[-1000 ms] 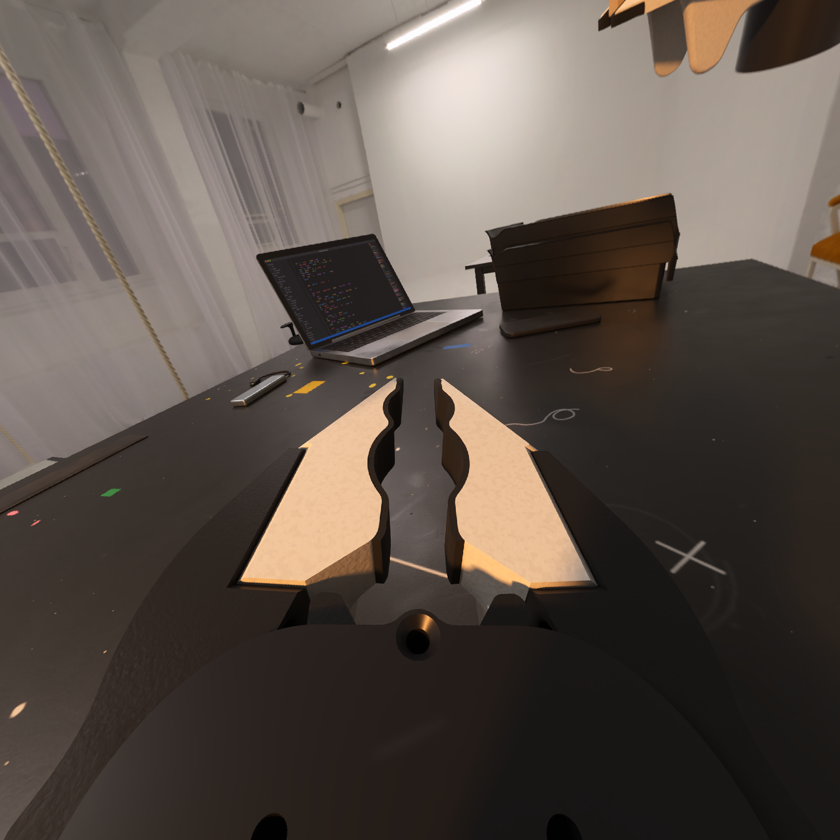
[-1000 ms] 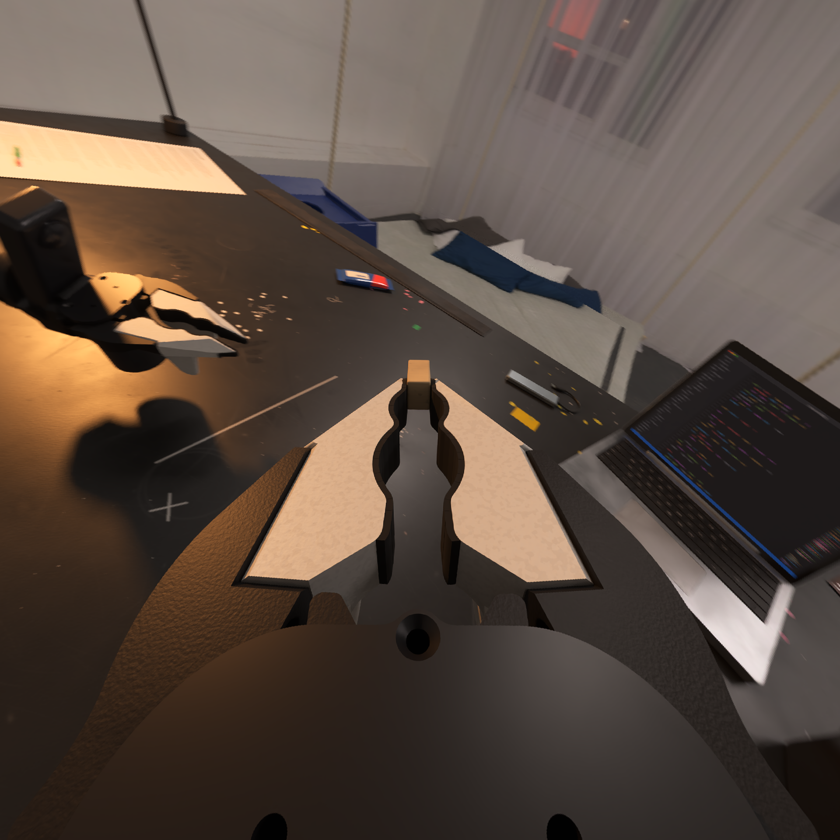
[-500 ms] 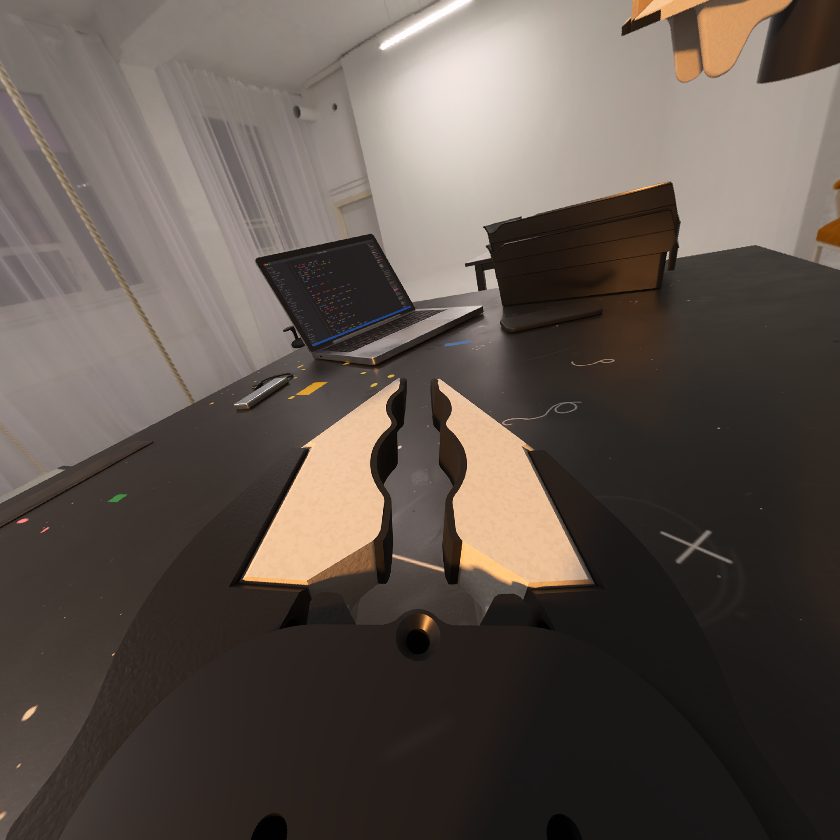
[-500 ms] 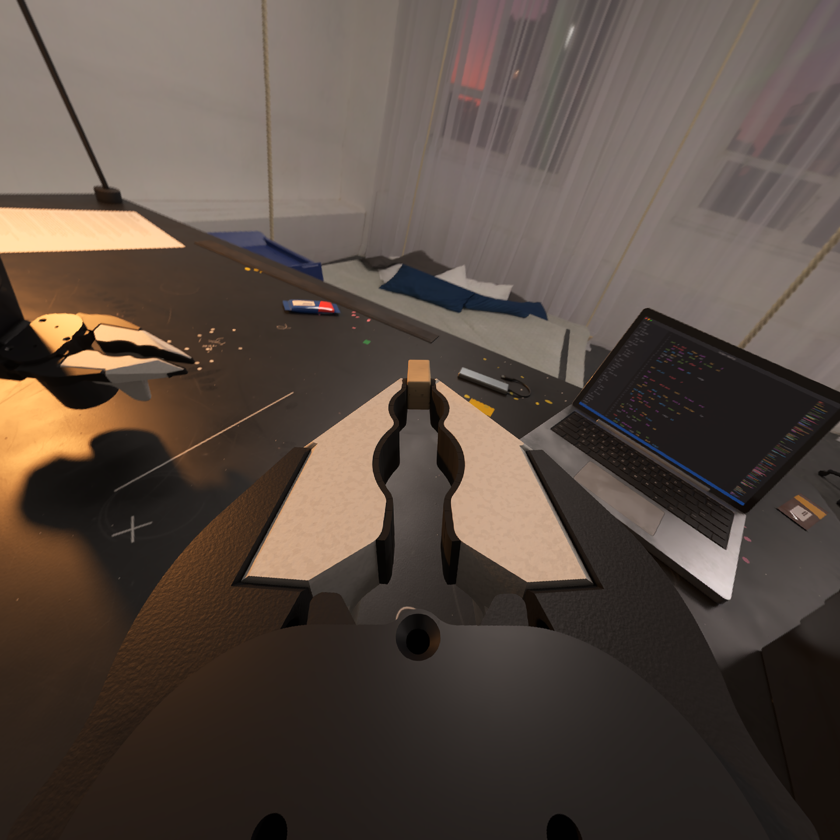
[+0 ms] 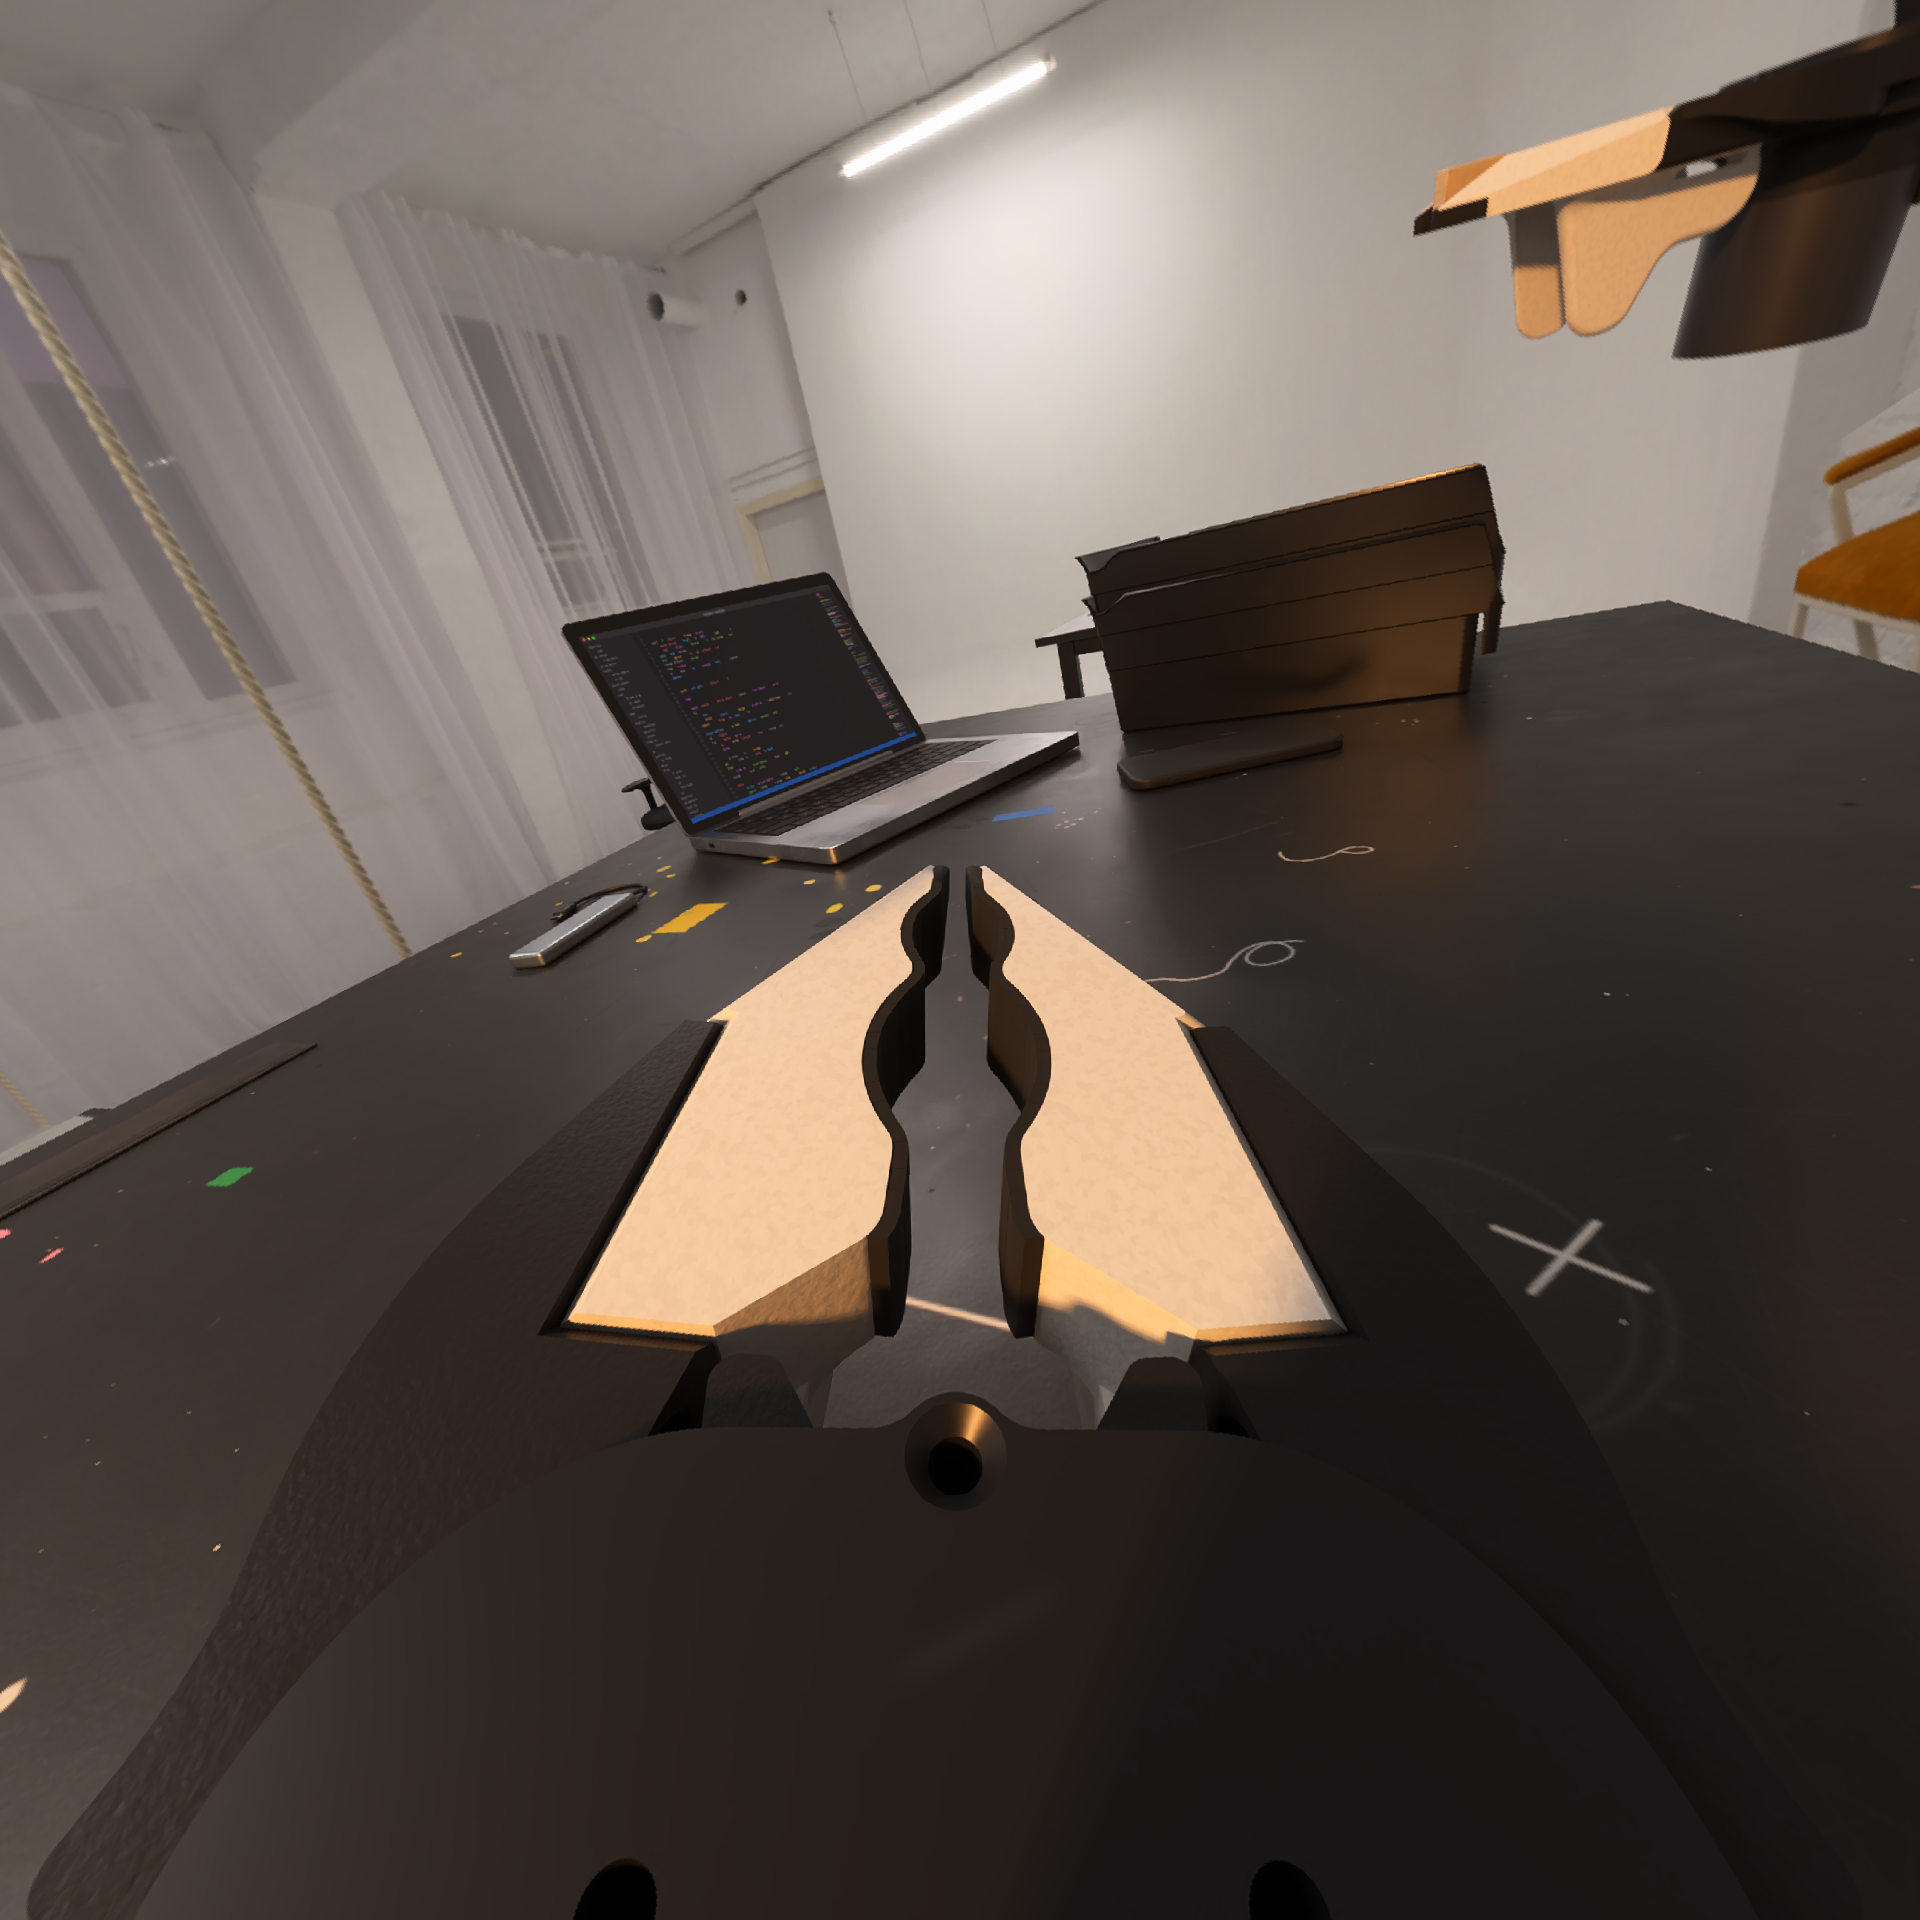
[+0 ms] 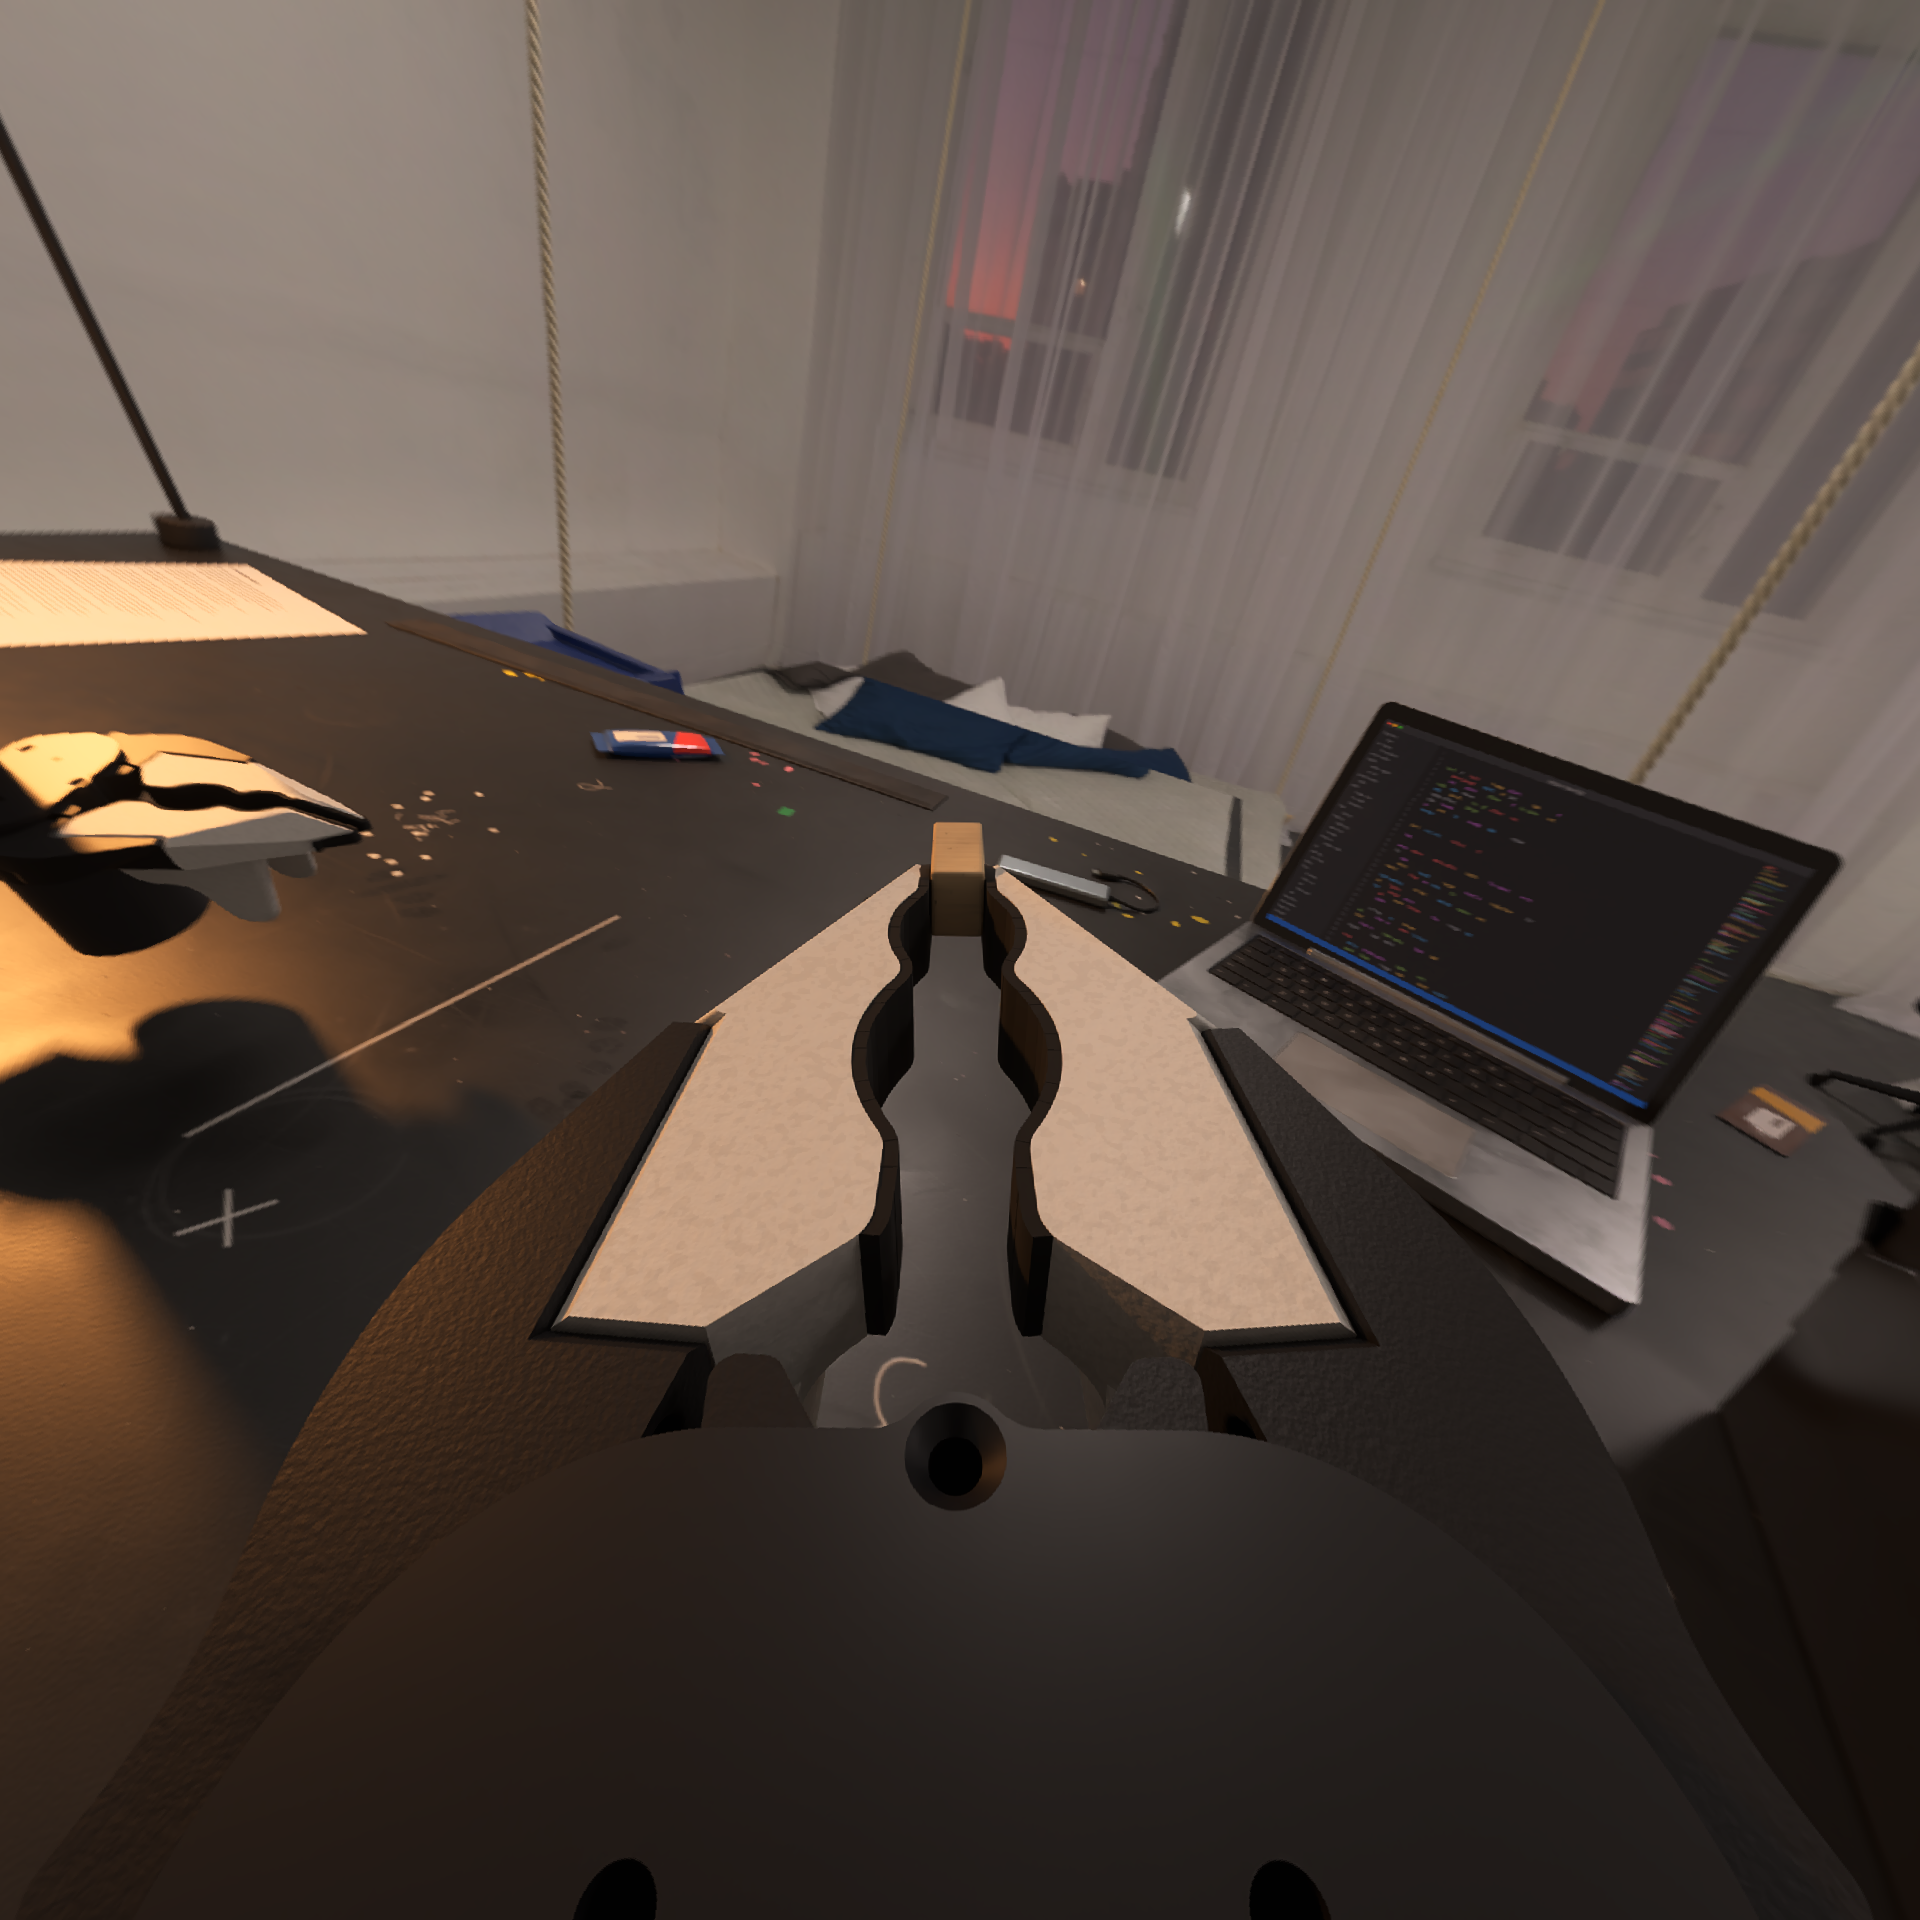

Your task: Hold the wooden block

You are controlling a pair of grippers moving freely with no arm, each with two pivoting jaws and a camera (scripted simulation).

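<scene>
Between the tips of the right gripper (image 6: 957, 883), the block (image 6: 957, 878) is clamped, the fingers (image 6: 769, 1122) closed on its two sides. It stands upright in the right wrist view, long axis vertical, top end clear above the fingertips; its lower end is hidden between them, so its full length cannot be told. In the left wrist view the same gripper (image 5: 1527, 265) hangs high at upper right, fingers pointing left, body cut off by the frame edge; the block (image 5: 1536, 296) shows there as a small tan end hanging below the tips. The left gripper (image 5: 957, 894) holds nothing, its fingers (image 5: 790, 1122) nearly together with a narrow gap. It sits low over the dark surface (image 5: 1558, 987), level, pointed toward the laptop (image 5: 790, 717). From the right wrist view it (image 6: 353, 826) lies at far left, partly cut off. A laptop (image 6: 1507, 956) stands open at right.
</scene>
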